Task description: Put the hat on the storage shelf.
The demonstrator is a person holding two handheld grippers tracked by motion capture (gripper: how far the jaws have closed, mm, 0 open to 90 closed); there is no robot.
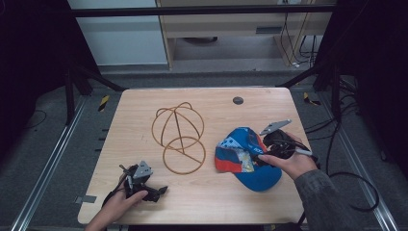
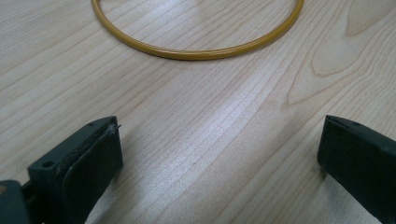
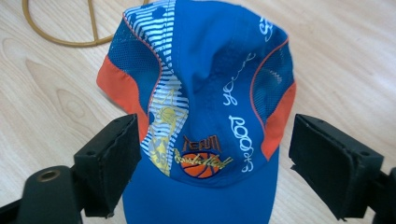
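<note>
At the near left edge of the wooden table [image 1: 144,110], the left gripper [image 1: 161,191] rests low with its jaws spread wide over bare wood — nothing between them. Farther in on the right, the right gripper [image 1: 257,156] stands wide open astride the front of the blue and orange cap [image 1: 245,159], its pads apart from the fabric on both sides. The cap lies on the table, just beside the gold wire stand [image 1: 179,136], which sits mid-table — beyond it, a dark round plug [image 1: 237,100].
</note>
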